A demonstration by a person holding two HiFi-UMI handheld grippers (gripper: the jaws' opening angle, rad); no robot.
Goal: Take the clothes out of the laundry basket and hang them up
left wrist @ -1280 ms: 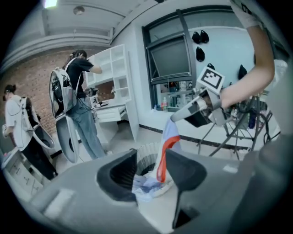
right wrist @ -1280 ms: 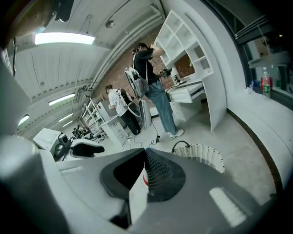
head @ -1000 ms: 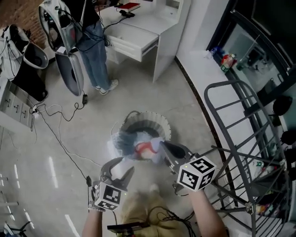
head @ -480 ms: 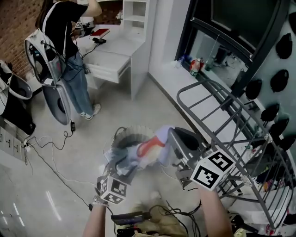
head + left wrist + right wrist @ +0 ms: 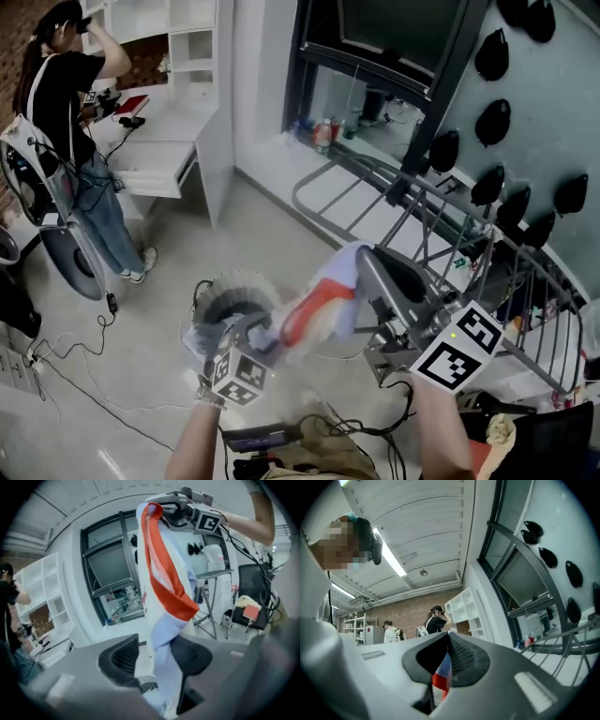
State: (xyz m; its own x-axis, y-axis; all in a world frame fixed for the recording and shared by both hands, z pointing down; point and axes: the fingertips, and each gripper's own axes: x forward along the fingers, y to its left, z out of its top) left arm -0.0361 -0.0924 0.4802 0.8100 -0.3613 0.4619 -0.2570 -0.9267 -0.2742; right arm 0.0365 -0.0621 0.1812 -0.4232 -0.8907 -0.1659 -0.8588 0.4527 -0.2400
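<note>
1. The right gripper (image 5: 447, 648) is clenched on the garment (image 5: 161, 564), a whitish piece with a red-orange band. A bit of cloth sits squeezed between the pads, and everything else hangs down below those jaws.
2. My guess at why it's held that high: gripped by one end, the thing drops out to full length and clears the laundry basket (image 5: 230, 291), so it's easier to sort out before hanging.
3. The left gripper (image 5: 157, 656) has just been opening its jaws, and they stand wide apart. The lower stretch of the garment runs straight down through the gap, closer to one jaw than the other, but it's not pinched.
4. I reckon the left one sits around the tail to guide it, or to be ready for a fresh grab lower down.
5. The basket is under and just past the left jaws. I can't tell what's left in it.
6. The drying rack (image 5: 533, 566) stands out beyond the right jaws, well apart from the cloth, so hanging isn't done yet.
</note>
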